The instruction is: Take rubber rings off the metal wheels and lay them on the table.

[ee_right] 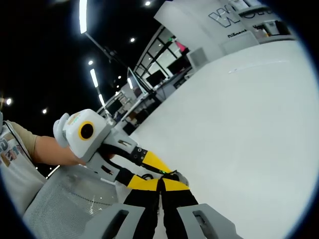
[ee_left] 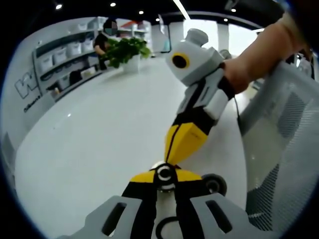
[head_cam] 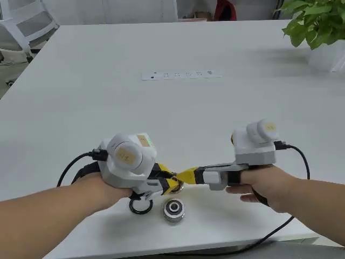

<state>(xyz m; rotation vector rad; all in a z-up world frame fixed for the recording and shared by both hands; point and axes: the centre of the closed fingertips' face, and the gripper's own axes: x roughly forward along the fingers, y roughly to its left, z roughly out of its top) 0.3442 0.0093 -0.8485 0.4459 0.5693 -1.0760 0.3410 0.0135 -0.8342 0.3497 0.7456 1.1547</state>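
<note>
- Where the two tools met low over the near edge of the white table (head_cam: 172, 108), the left tool (head_cam: 170, 184) and the right tool (head_cam: 187, 176) pointed tip to tip, yellow ends touching.
- Left tool: jaws closed on a small metal wheel (ee_left: 164, 175), held just above the table top. The left gripper view showed the wheel face-on between the yellow tips.
- Right tool: jaws drawn together, tips set against the upper rim of the held wheel. Could not tell whether they pinched its rubber or only pressed on it.
- The left hand (head_cam: 99, 189) wrapped the left tool's body; the right hand (head_cam: 264, 186) gripped the right tool from below and behind.
- A second wheel (head_cam: 173, 210) lay flat on the table just in front of the meeting tips, a dark band around its metal hub.
- A loose rubber ring (head_cam: 140, 206), black, lay on the table just left of that second wheel, partly under the left tool.
- Black cables (head_cam: 70, 167) trailed from both tools across the table toward the person.
- Farther back: a white power strip (head_cam: 182, 74) mid-table, well apart from the work.
- A potted plant (head_cam: 315, 21) stood at the far right corner; a white chair (head_cam: 27, 24) stood off the far left edge.
</note>
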